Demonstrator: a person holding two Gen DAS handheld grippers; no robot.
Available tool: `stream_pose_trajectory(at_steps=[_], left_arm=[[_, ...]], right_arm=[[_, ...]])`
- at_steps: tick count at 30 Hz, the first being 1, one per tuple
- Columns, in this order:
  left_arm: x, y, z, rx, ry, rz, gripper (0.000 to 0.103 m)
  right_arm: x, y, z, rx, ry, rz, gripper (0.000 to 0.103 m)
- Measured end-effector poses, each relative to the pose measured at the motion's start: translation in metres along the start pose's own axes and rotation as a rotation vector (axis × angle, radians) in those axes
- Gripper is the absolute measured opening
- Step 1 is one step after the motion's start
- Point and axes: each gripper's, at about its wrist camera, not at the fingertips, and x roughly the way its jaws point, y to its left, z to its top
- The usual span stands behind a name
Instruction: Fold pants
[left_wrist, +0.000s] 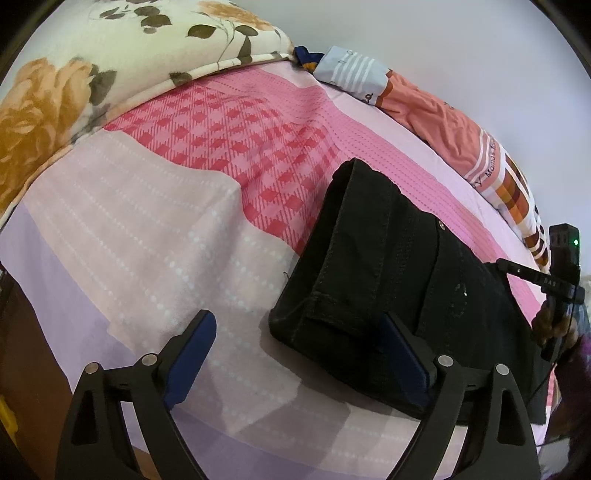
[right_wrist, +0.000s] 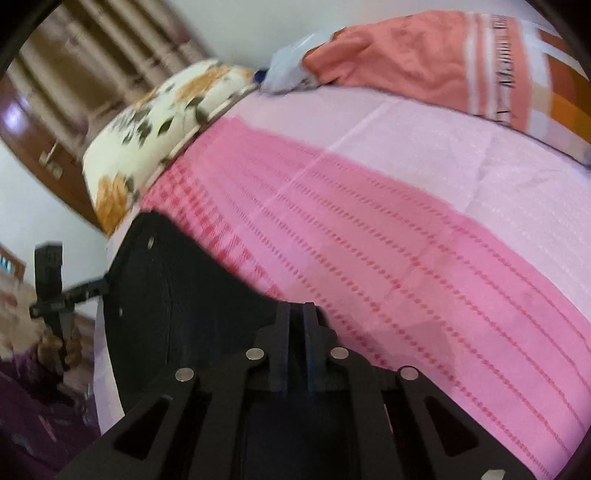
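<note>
A big bed with a pink sheet fills the room, with a flowery pillow at its head. Folded black pants lie near the edge. The left gripper is wide apart, holding nothing. The right gripper is together by the pants.

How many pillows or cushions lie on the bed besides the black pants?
2: a floral pillow at the bed's far left corner, and an orange patchwork pillow along the far right edge. Others may lie outside the views.

Black pants lie on a pink-and-lilac bedsheet (red checks mid-band); the pillow is cream with orange flowers.
</note>
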Motion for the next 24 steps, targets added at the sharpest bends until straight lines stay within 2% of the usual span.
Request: stream_pose_trajectory(at_steps=[3,6,9,12,15,18,21,23,24], left_arm=[[-0.002,-0.002,-0.001,0.018,-0.018,0.015,0.090],[-0.004,-0.005,-0.002,0.035,-0.038,0.029,0.090],[-0.003,-0.005,-0.002,0.038,-0.034,0.025,0.090],[0.000,-0.003,-0.001,0.035,-0.027,0.017,0.090],[0.001,0.000,-0.001,0.035,-0.024,0.009,0.090],[0.000,-0.001,0.000,0.038,-0.026,0.011,0.090],[-0.005,-0.001,0.002,0.045,-0.036,0.019,0.090],[-0.014,0.001,0.006,0.039,-0.061,0.026,0.090],[-0.018,0.006,0.008,0.023,-0.067,0.012,0.090]], right_arm=[[-0.016,0.000,0.000,0.015,-0.050,-0.049,0.008],[-0.023,0.023,-0.004,-0.050,-0.063,-0.061,0.008],[-0.011,0.049,-0.011,-0.145,-0.027,-0.082,0.008],[0.015,0.048,-0.017,-0.171,0.046,-0.175,0.007],[0.018,0.032,-0.009,-0.100,0.008,-0.220,0.000],[0.021,0.030,-0.005,-0.069,-0.009,-0.220,0.000],[0.011,0.032,-0.004,-0.041,-0.065,-0.247,0.000],[-0.009,0.027,-0.004,0.017,-0.127,-0.250,0.008],[-0.024,0.024,-0.007,0.053,-0.162,-0.245,0.008]])
